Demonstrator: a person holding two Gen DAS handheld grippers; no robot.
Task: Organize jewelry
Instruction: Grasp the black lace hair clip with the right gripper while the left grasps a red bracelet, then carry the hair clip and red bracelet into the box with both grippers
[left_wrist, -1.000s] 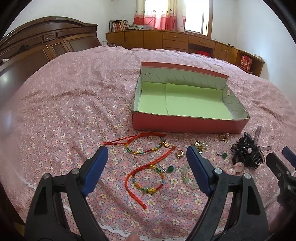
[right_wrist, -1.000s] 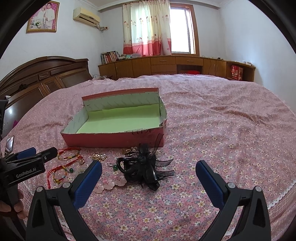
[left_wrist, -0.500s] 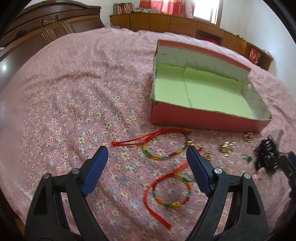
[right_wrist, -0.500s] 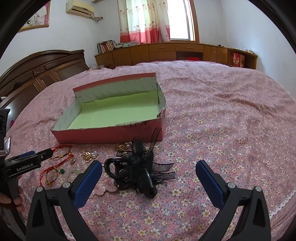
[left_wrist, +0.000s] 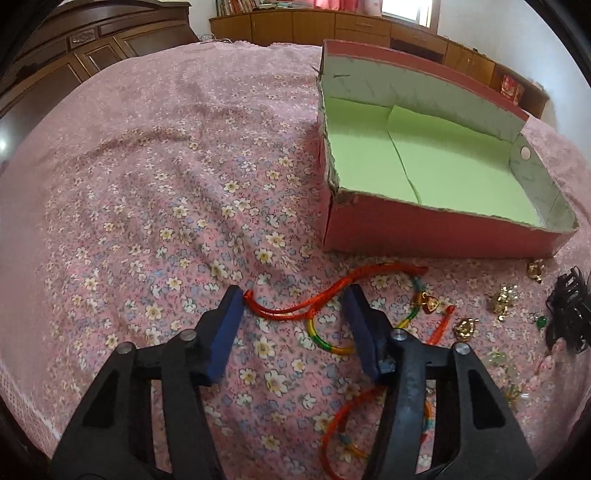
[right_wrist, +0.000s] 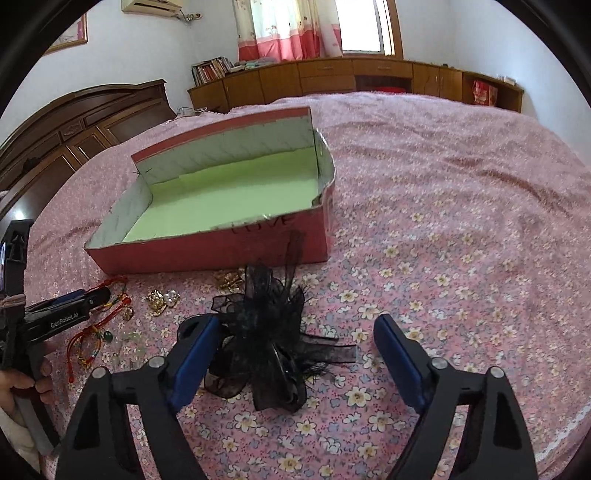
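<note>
So nothing is sorted yet: the pink box (left_wrist: 436, 232) with its green lining sits empty on the bed (left_wrist: 166, 184), ahead of both tools, and every piece of jewelry is loose on the bedspread in front of it. The whole task is left.

Left tool (left_wrist: 295, 306): the jaws have just been closing and now stand partly apart, with the cord of the red string bracelet (left_wrist: 325, 295) running between them. The cord's knotted end lies right by the tip of the left-hand finger; I can't confirm the pads press on it, so no grip yet. A second red bracelet (left_wrist: 340, 439) lies nearer, partly hidden under the right-hand finger. Gold charms (left_wrist: 504, 299) and a small green bead (left_wrist: 541, 322) are off to its right.

Right tool (right_wrist: 295, 338): the jaws have just been closing too but are wide apart. The black lace hair bow (right_wrist: 266, 332) sits between them, crowded against the left-hand finger, with a clear gap to the right-hand one. Not clamped.

My read: both tools are lined up for a first pick, bracelet on the left, bow on the right. The thin cord may slip out of the pads; the bow is soft and should squash.
</note>
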